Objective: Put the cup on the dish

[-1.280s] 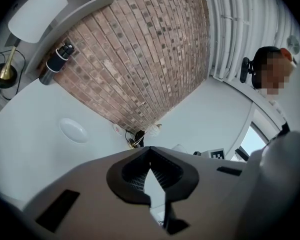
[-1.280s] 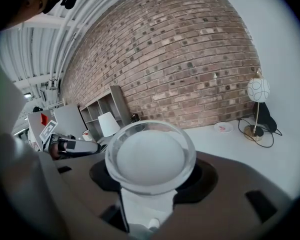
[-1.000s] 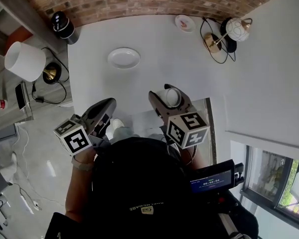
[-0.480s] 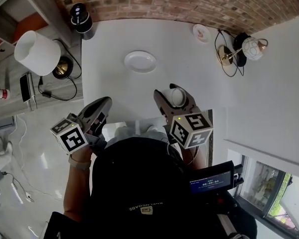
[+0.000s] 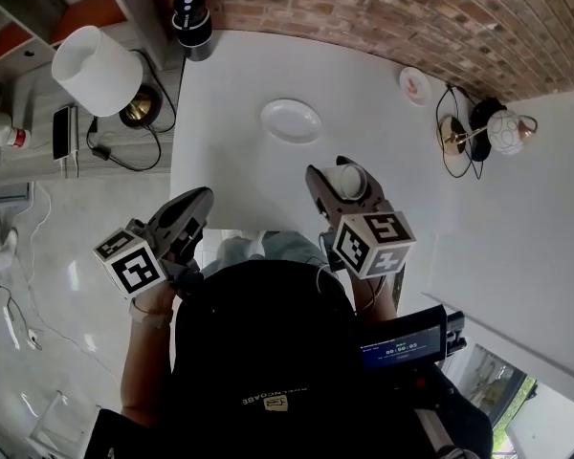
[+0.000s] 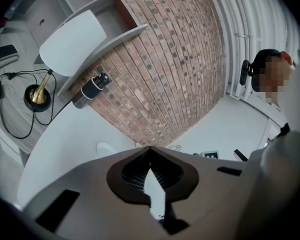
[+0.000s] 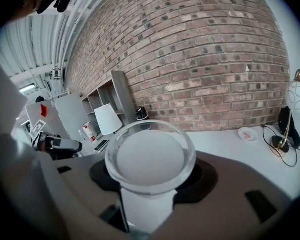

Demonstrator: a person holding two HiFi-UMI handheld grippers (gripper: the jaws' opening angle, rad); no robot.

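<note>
The cup [image 5: 350, 182] is upright, pinched between the jaws of the right tongs [image 5: 339, 174] at the near edge of the white surface [image 5: 231, 151]. The dish [image 5: 291, 120] lies farther in, well apart from the cup. The left tongs [image 5: 199, 200] are pressed together with nothing between them, beside the near-left edge.

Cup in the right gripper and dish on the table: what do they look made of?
Cup: probably clear glass; its rim is see-through and shiny, though the white inside leaves it open. Dish: white and smooth with a raised rim, likely glazed ceramic; plastic cannot be excluded.
</note>
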